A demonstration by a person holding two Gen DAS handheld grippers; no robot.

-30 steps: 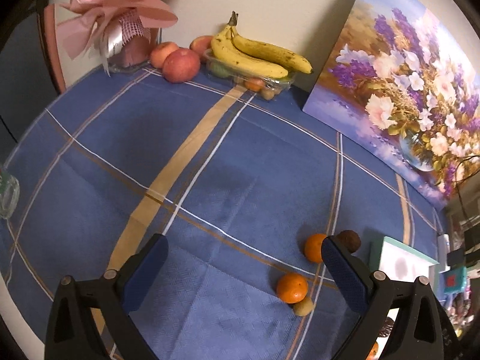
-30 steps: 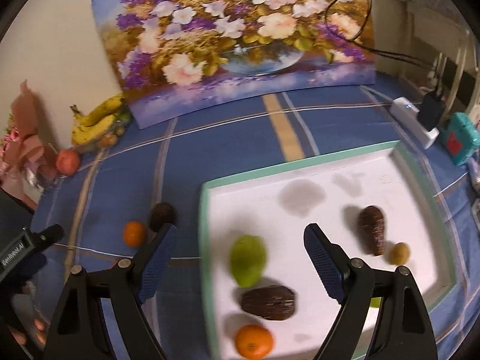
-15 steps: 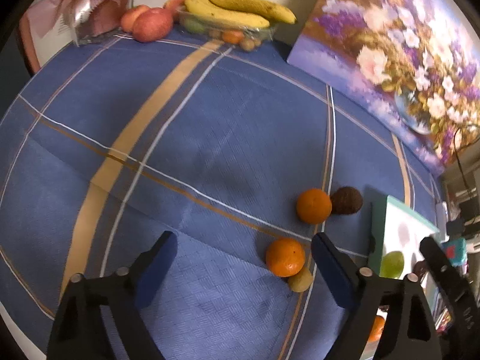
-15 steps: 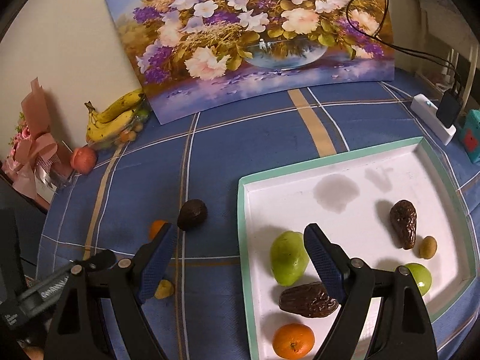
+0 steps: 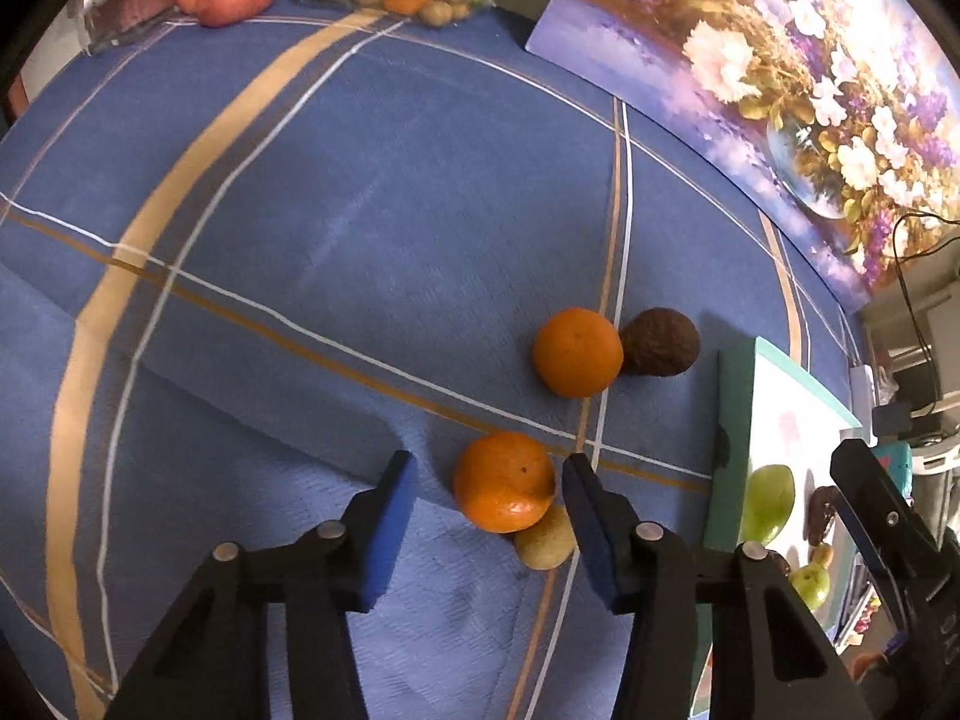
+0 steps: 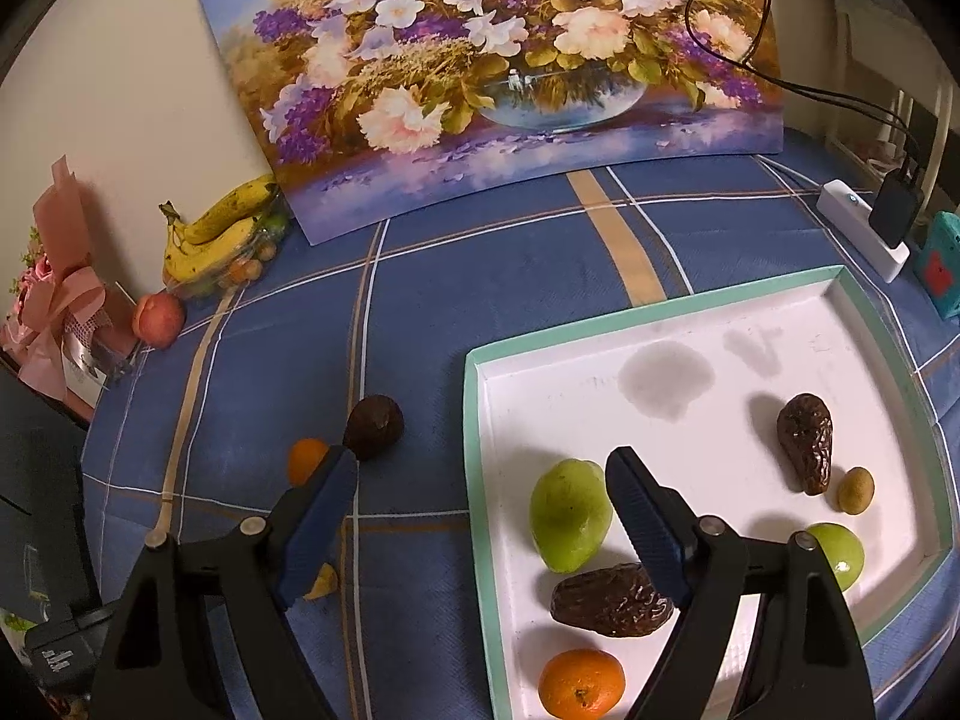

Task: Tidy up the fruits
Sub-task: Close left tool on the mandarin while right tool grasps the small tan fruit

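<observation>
orange fruit [image 5: 504,481] sits between the spread left gripper [image 5: 489,501], half-hiding a small yellow-brown fruit [image 5: 545,539]; right gripper [image 6: 480,501] spread, empty.

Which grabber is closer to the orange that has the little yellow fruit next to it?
Left. The left gripper has its open fingers on either side of that orange. The right gripper hangs open over the tray's left edge.

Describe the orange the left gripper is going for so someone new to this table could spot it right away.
Start at the white tray and look just off its left edge on the blue cloth. Two oranges lie there; it is the nearer orange, framed by the open left gripper. Unlike the far orange beside a brown fruit, it touches a small tan fruit.
</observation>
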